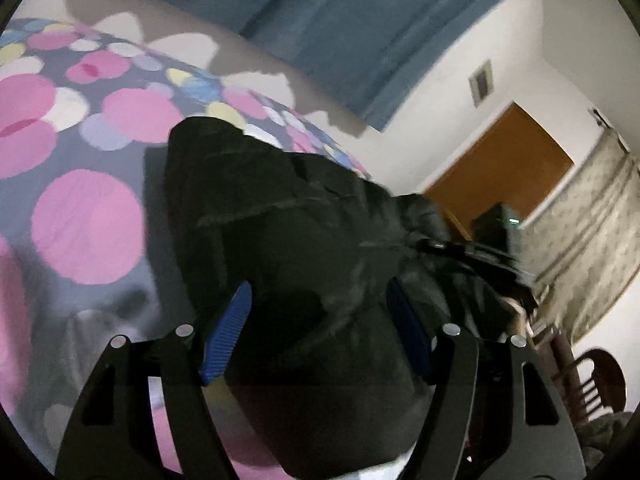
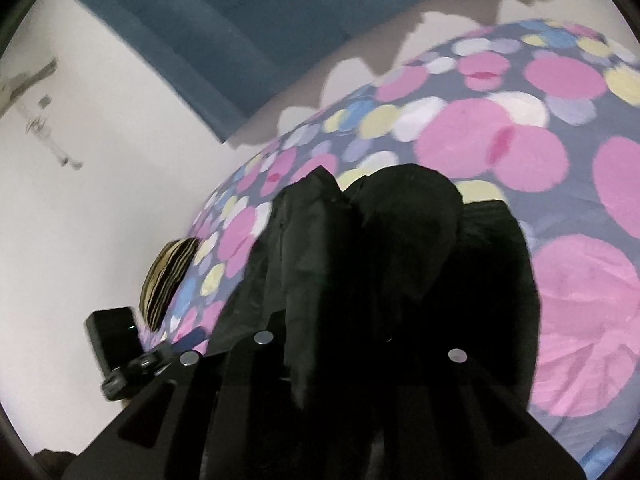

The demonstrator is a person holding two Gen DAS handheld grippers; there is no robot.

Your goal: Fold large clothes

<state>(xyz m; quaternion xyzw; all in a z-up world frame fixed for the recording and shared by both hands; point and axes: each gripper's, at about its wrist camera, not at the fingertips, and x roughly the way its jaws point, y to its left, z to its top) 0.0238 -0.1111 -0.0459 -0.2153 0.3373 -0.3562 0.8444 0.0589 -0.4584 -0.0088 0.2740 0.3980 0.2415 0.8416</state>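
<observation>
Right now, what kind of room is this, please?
Most likely a bedroom. A dark garment lies on a bed covered with a dotted bedspread, a blue curtain hangs on the wall behind, and a wooden door stands nearby.

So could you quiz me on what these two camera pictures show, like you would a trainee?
1. True or false: the left gripper has its blue pads spread apart.
2. What colour is the garment on the bed?
3. The bedspread pattern is: A stripes, B round spots, C checks.

Key: 1 true. 2 black. 3 B.
</observation>
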